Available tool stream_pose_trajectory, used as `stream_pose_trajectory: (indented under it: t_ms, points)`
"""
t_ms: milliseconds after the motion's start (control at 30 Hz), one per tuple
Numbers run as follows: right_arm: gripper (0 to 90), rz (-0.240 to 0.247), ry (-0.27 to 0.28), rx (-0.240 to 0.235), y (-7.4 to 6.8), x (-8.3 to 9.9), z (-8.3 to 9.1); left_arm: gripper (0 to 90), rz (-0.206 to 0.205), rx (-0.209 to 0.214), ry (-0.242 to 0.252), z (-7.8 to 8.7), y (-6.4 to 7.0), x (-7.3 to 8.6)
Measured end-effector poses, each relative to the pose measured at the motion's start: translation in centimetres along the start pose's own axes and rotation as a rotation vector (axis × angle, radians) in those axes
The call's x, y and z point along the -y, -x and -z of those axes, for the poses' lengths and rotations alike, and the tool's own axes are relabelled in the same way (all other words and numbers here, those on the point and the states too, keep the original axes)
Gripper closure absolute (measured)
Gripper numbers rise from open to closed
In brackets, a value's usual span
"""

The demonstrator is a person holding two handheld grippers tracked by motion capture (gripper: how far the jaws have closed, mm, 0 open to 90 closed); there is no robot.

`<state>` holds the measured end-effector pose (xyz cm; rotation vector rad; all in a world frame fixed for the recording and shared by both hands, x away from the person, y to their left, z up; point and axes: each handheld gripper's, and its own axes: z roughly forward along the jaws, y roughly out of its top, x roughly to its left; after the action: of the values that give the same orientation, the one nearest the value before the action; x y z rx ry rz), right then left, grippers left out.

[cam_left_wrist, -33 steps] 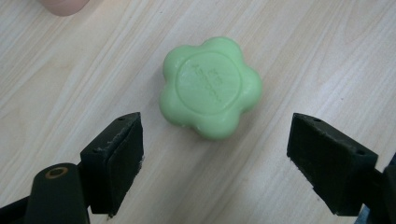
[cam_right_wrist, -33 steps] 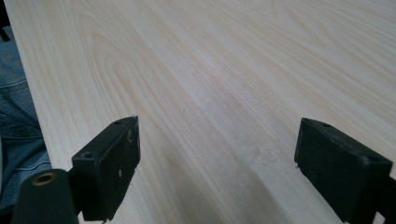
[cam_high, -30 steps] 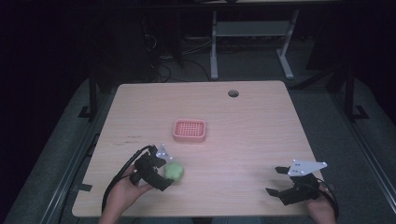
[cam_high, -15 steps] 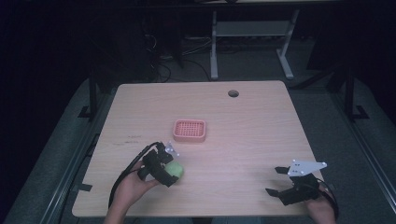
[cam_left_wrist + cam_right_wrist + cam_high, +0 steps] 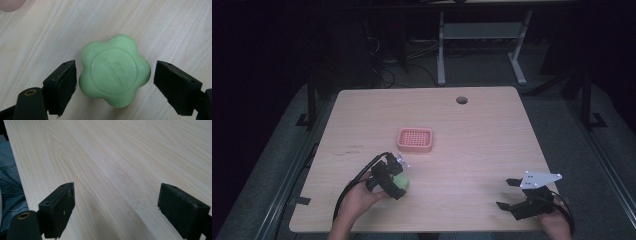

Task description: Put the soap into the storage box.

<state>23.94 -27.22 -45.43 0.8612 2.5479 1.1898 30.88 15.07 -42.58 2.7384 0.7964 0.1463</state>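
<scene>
A green flower-shaped soap [image 5: 115,71] lies flat on the wooden table, raised lettering on its top. My left gripper [image 5: 115,75] is open around it, one jaw almost touching the soap's side and the other a short gap away. In the high view the soap [image 5: 402,183] peeks out under the left gripper [image 5: 395,178] near the table's front left. My right gripper [image 5: 503,193] stands open at the front right with nothing between its jaws; the right gripper view has the gripper [image 5: 116,202] over bare table.
A pink perforated tray [image 5: 415,140] sits mid-table, just beyond the left gripper. A round cable hole [image 5: 461,100] is at the back. A person's jeans [image 5: 10,182] border the table's front edge. Desk legs and cables stand behind the table.
My left gripper has crept forward and right over the soap, which now lies between its jaws. The right gripper has stayed put.
</scene>
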Motion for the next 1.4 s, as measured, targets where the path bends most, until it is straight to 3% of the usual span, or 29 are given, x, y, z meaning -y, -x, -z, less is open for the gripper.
stream_pose_trajectory:
  t_ms: [700, 1400]
  points:
    - [13.8, -0.001, -0.001, 0.001, -0.1, 0.0, 0.0, 23.3, 0.0, -0.006, -0.071, -1.2, -0.1, -0.8]
    - [13.8, 0.005, -0.001, 0.002, -0.1, 0.0, 0.0, 24.7, 0.011, -0.004, -0.084, -1.7, -0.1, -0.9]
